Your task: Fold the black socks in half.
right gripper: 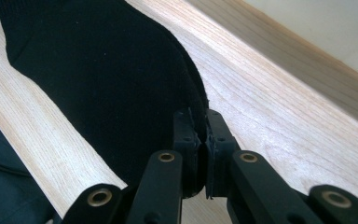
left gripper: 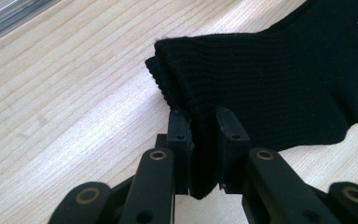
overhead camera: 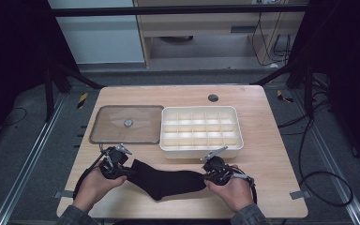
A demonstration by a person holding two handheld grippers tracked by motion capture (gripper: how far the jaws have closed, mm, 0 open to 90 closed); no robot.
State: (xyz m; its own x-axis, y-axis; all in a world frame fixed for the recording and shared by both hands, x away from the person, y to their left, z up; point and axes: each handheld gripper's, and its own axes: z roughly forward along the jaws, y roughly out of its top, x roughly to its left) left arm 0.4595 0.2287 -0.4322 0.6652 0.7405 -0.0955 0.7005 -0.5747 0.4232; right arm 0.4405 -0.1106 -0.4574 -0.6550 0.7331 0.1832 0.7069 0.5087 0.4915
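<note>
We see a black knitted sock [overhead camera: 166,182] lying stretched on the light wooden table [overhead camera: 272,159], just in front of the white plastic compartment tray [overhead camera: 200,130]. The left gripper [overhead camera: 130,171] is clamped on the sock's ribbed cuff [left gripper: 186,70], left of the tray's front edge. The right gripper [overhead camera: 205,177] pinches the sock's toe end, below the tray's front right part.

- The sock [overhead camera: 166,182] lies on the table [overhead camera: 272,159] right in front of you.
- The tray [overhead camera: 200,131] sits behind the sock.
- The lid [overhead camera: 127,123] lies just left of the tray.
</note>
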